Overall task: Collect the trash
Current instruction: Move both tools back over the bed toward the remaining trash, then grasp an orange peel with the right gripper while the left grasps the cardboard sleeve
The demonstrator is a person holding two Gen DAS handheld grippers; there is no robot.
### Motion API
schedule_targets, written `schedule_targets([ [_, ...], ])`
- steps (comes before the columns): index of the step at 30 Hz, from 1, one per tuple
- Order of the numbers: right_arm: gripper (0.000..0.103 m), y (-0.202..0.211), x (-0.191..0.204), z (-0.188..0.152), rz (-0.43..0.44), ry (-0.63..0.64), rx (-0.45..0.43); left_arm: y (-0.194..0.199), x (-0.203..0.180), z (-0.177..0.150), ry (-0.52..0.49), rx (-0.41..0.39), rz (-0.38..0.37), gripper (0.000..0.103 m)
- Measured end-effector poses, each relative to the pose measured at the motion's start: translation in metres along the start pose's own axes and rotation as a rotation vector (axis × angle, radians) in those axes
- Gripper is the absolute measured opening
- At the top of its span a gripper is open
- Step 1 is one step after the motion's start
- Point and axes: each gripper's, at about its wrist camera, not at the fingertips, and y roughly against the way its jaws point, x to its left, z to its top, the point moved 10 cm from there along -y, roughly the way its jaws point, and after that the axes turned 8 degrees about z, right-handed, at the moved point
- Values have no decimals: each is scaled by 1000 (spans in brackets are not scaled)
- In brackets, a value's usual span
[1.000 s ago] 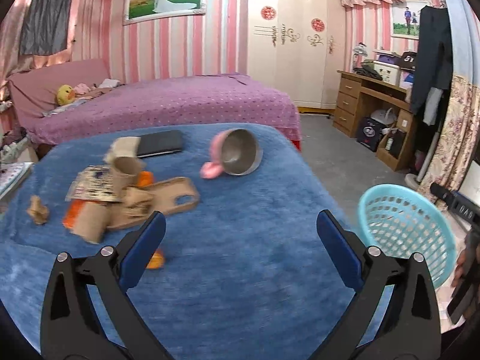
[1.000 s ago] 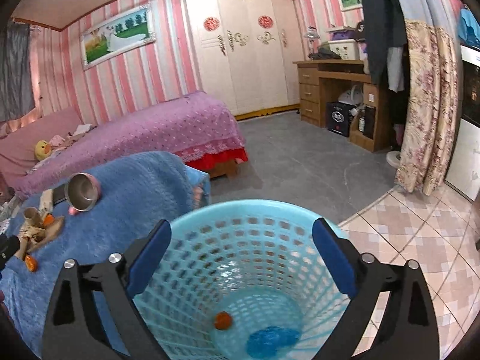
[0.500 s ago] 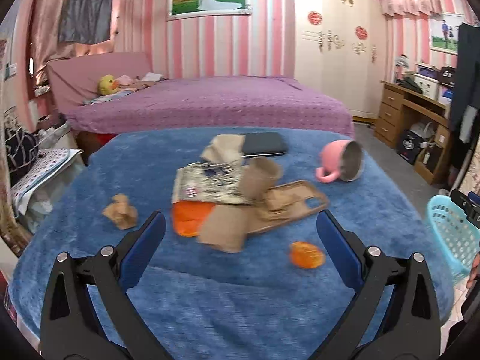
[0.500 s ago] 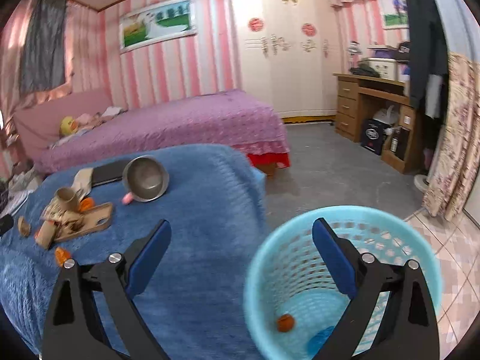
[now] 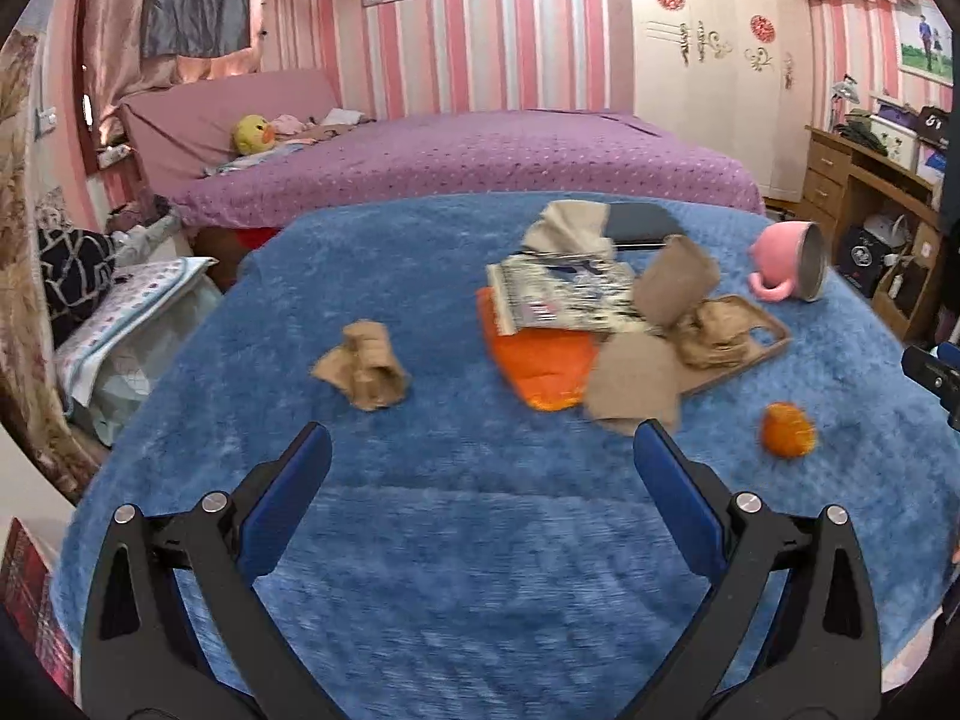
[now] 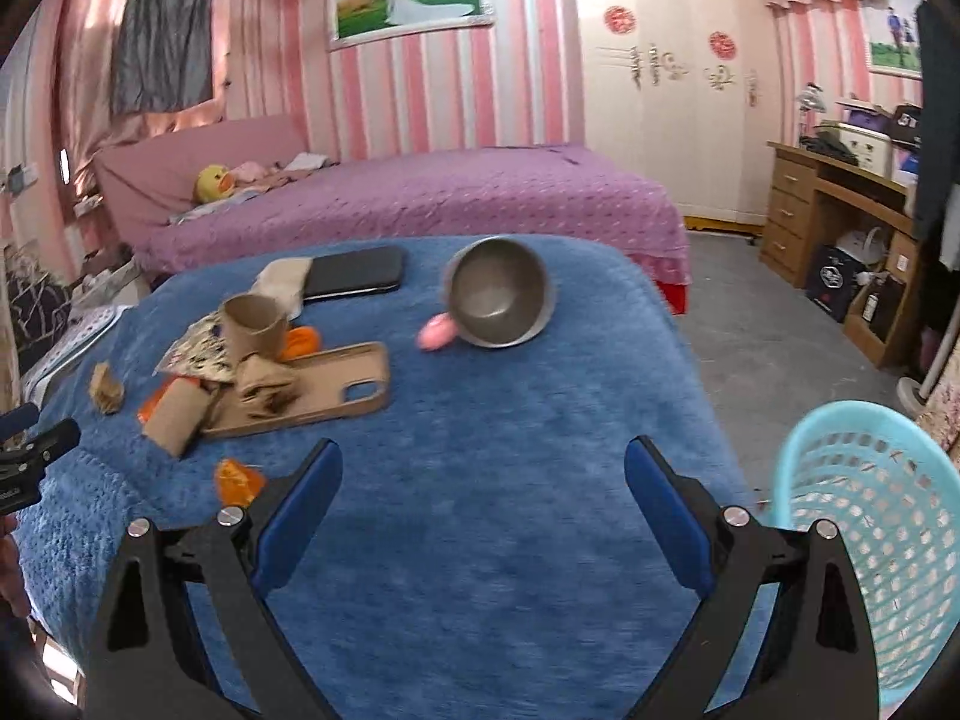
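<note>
A: What has moved?
B: Both cameras swung left; the basket (image 6: 864,546) slid to the right view's edge.
A: Jaws?
B: Left gripper (image 5: 480,456) and right gripper (image 6: 483,468) gape, empty, above the blue blanket (image 5: 456,546).
A: Trash?
B: Crumpled brown paper (image 5: 365,365), orange scrap (image 5: 787,429), pile by the mug (image 5: 789,261).

Through my wrist cameras: pink-striped walls (image 5: 456,48), a purple-covered bed (image 5: 480,162) mid-frame, a cream wardrobe (image 6: 672,102) upper right, a wooden desk (image 6: 840,222) far right, grey floor (image 6: 750,312) beneath.
</note>
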Motion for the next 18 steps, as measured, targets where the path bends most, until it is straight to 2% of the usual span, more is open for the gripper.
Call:
schedule_targets([
  [6,93,-19,44,-8,48,50,30,-20,33,-8,59,43,2,97],
  [15,92,-44,84,-26,98,102,106,-47,46,-27,81,109,17,97],
  [18,85,-49,92,-28,111,119,123,-48,46,-27,87,109,13,97],
])
